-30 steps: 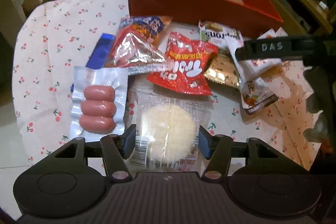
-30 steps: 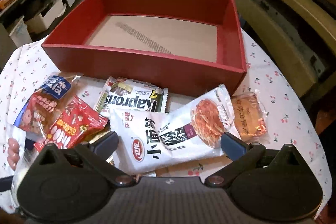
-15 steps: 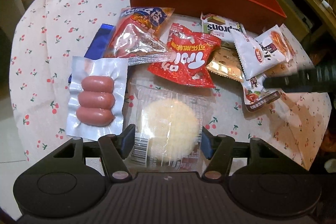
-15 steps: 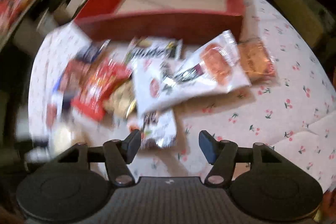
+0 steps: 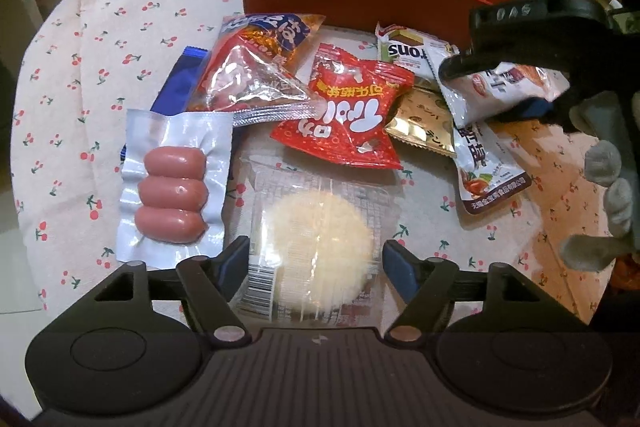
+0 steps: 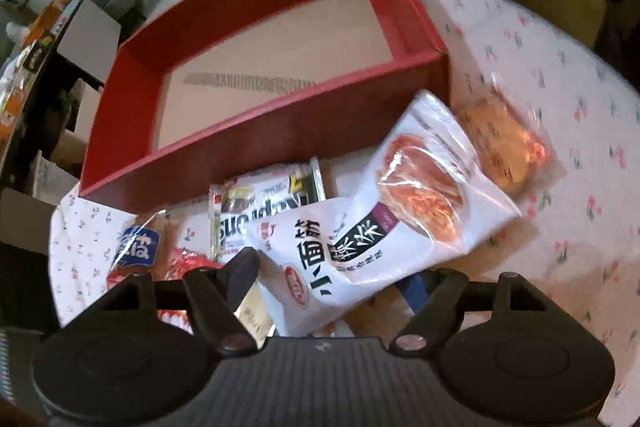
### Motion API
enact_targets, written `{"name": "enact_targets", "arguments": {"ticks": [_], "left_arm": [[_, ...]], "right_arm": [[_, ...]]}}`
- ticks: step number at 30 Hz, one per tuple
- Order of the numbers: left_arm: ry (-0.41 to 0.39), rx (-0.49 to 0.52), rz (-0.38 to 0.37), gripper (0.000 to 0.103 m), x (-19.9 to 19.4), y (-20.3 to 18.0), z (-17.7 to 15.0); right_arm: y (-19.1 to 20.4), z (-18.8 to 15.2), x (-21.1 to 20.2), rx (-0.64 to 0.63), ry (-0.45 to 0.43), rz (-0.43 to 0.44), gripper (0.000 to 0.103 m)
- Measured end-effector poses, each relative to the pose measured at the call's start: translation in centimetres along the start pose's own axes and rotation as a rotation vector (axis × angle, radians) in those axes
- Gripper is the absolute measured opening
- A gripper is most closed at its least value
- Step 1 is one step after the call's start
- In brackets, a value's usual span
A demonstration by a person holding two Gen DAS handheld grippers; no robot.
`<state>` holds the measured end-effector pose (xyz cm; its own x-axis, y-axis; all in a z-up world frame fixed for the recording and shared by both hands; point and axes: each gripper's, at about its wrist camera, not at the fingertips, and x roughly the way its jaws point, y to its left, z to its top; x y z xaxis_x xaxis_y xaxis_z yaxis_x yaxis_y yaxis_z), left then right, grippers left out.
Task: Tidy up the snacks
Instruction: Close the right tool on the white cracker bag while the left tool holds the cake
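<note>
a cherry-print tablecloth point(image 5: 100, 75) covers the round table, with the red box point(image 6: 256, 131) empty at its far side. the left gripper point(image 5: 316, 259) is opening, jaws now loosely either side of the clear-wrapped round cake point(image 5: 320, 247) it pinched tighter a second ago. the right gripper point(image 6: 332, 279), wide a second ago, has closed on the white noodle-snack packet point(image 6: 360, 227) and tilted it; its jaws are easing slightly. the right pad is hidden behind the packet, and the orange pastry point(image 6: 504, 143) is blurred.
</note>
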<state>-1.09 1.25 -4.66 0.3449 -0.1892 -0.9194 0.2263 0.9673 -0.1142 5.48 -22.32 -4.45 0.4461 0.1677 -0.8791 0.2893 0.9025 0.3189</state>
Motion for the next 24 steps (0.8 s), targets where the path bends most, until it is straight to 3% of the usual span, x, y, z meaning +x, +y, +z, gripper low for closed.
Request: {"name": "enact_targets", "arguments": {"ticks": [1, 3, 6, 16, 19, 22, 24], "left_arm": [[0.0, 0.001, -0.001, 0.078, 0.0, 0.0, 0.0], [0.001, 0.002, -0.001, 0.078, 0.0, 0.0, 0.0], [0.0, 0.005, 0.001, 0.077, 0.0, 0.0, -0.1], [-0.006, 0.019, 0.019, 0.071, -0.7, 0.1, -0.9], [-0.012, 0.025, 0.026, 0.072, -0.8, -0.1, -1.1], [-0.012, 0.033, 0.033, 0.076, -0.7, -0.4, -1.1], [-0.01, 0.037, 0.033, 0.079, -0.6, -0.6, -1.0]], "right_arm": [[0.2, -0.1, 0.0, -0.029, -0.007, 0.0, 0.057], [-0.2, -0.5, -0.6, -0.045, 0.007, 0.046, 0.035], [-0.8, -2.1, -2.0, -0.101, 0.011, 0.083, 0.021], [-3.7, -6.3, -5.8, -0.162, 0.012, 0.129, 0.007], [-4.2, -6.3, -5.5, -0.15, 0.008, 0.085, 0.007], [-5.6, -5.5, -5.3, -0.043, 0.027, 0.06, 0.012], [-5.8, -4.9, -5.8, 0.034, 0.016, 0.095, 0.035]]}}
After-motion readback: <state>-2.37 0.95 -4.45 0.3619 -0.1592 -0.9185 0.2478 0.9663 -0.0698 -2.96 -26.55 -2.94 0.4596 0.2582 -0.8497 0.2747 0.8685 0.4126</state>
